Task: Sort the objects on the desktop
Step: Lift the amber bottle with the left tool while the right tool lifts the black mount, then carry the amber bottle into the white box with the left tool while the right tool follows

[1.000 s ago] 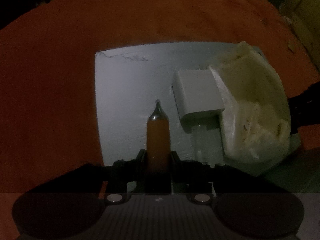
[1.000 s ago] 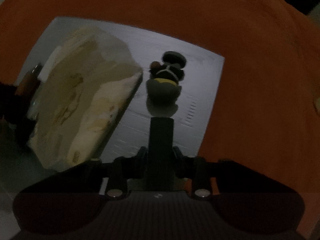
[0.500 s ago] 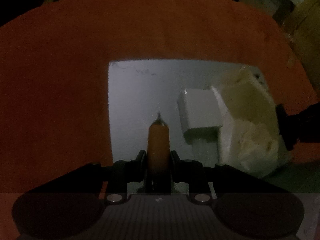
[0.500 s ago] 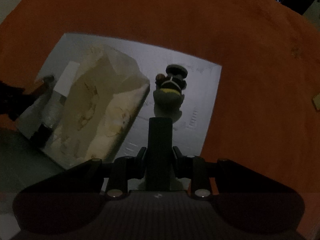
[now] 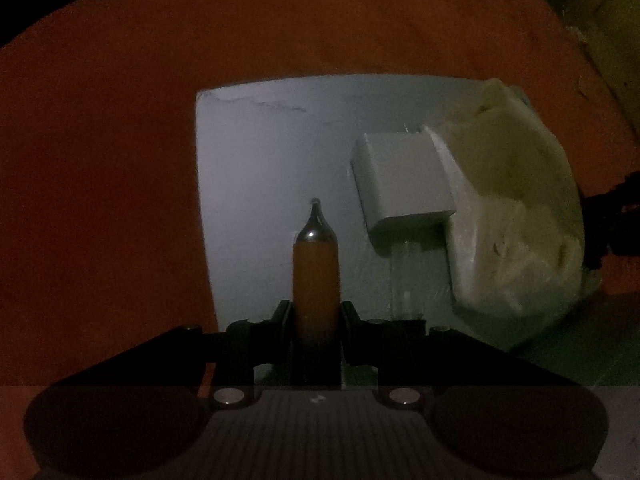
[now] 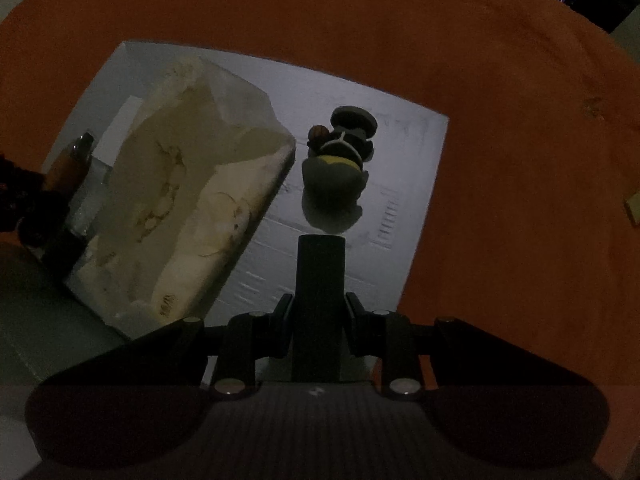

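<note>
The left gripper (image 5: 316, 314) jaws clamp an orange pen (image 5: 316, 276) mid-barrel: light, stiff, slick. The right gripper (image 6: 320, 312) jaws clamp a dark cylinder (image 6: 321, 272), lower centre.

Cover: orange-red cloth (image 5: 120, 160) spread over the bench, filling most of both views, lightly creased.
Far right, left wrist view: tan, box-like shape (image 5: 612, 20) beyond the cloth edge, too dim to identify.
Right edge, right wrist view: small pale yellow scrap (image 6: 633, 206) lying on the cloth.
Background: dark, details unreadable.
</note>
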